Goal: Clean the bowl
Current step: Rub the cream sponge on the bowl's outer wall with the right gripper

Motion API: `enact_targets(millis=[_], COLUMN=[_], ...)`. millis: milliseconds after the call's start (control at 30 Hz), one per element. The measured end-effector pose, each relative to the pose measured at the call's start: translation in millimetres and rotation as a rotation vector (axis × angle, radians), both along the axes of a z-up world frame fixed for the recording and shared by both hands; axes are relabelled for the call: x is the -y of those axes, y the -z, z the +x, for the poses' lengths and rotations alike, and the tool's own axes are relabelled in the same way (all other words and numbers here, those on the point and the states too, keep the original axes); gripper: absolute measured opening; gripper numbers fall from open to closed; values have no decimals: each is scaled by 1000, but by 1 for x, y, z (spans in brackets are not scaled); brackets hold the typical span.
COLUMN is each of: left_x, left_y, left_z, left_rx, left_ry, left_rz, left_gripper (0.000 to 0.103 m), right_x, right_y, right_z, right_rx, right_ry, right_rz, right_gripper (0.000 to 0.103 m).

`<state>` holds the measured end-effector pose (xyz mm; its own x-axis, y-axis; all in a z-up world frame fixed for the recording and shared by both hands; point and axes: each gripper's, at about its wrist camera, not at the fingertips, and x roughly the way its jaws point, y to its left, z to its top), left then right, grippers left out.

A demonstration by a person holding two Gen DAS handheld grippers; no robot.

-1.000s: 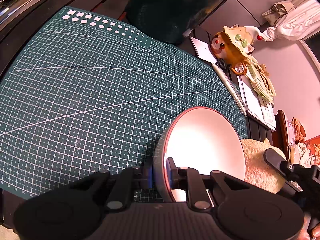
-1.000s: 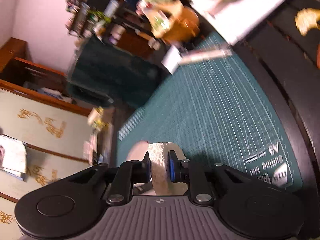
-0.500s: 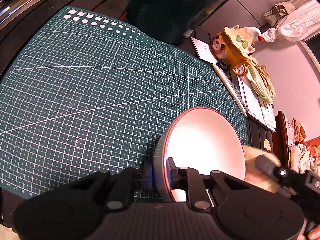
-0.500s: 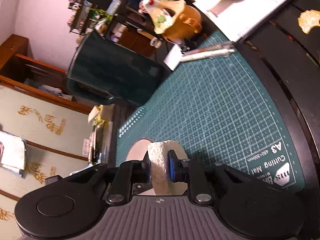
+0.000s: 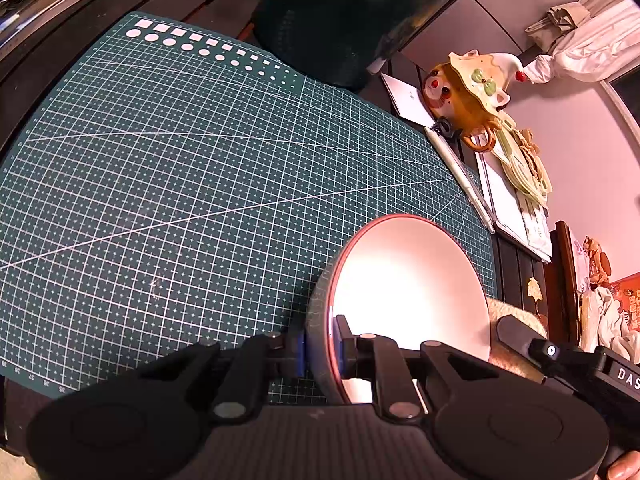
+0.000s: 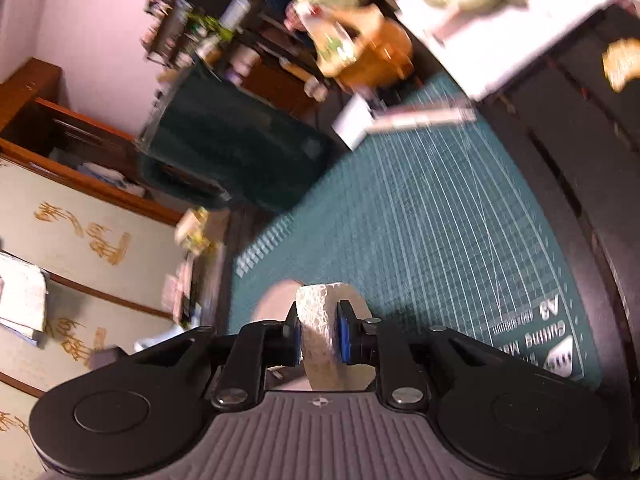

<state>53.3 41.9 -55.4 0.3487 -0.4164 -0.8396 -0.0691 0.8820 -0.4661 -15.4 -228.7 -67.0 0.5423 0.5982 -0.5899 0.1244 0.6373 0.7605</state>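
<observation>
L tool (image 5: 320,354) clamped on bowl (image 5: 408,292) rim; R tool (image 6: 318,338) clamped on sponge (image 6: 320,332), at bowl's 4 o'clock.

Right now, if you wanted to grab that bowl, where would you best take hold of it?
By the rim. The bowl is wide but thin-walled, so only its edge fits between two fingers. The left gripper does just that: from the near side, one finger inside, one outside, leaving the inside free for the sponge in the right gripper.
</observation>
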Motion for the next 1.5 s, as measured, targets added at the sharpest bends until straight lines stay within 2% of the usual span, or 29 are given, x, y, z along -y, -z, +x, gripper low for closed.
enact_targets(millis=[33,167,300,433,567,633,700,867,1033,1167,1267,1367,1433,1500], left_x=[-18,-12,-10,-11,-10,-8,-9,-13,-11,-9,-10,-5,-4,-4], left_y=[11,20,18,17,16,15,14,14,14,17,17,17,17,18], left_z=[-5,-15,-21,-24,-23,-23,-24,-26,-23,-20,-20,-16,-14,-14], left_rx=[2,4,5,4,3,4,5,5,4,5,5,2,1,1], left_ry=[0,3,1,5,2,3,5,5,7,6,9,9,6,6], left_rz=[-1,4,3,4,0,2,4,3,5,5,7,6,4,4], left_gripper=[14,14,14,14,14,14,14,14,14,14,14,14,14,14], right_x=[2,6,1,7,-1,1,7,2,9,6,14,14,11,12], right_y=[-4,-11,0,-9,5,0,-7,4,-13,5,-5,-4,6,11], right_z=[-1,-3,0,-3,0,-1,-3,0,-4,0,-5,-5,-1,-1], right_rx=[16,59,0,36,-20,-20,18,-32,62,-26,16,33,-17,-55], right_ry=[5,17,6,29,5,4,22,14,36,37,70,77,68,71], right_rz=[10,31,12,36,8,20,48,26,51,56,124,122,87,120], right_gripper=[18,18,19,19,19,19,19,19,19,19,20,20,19,19])
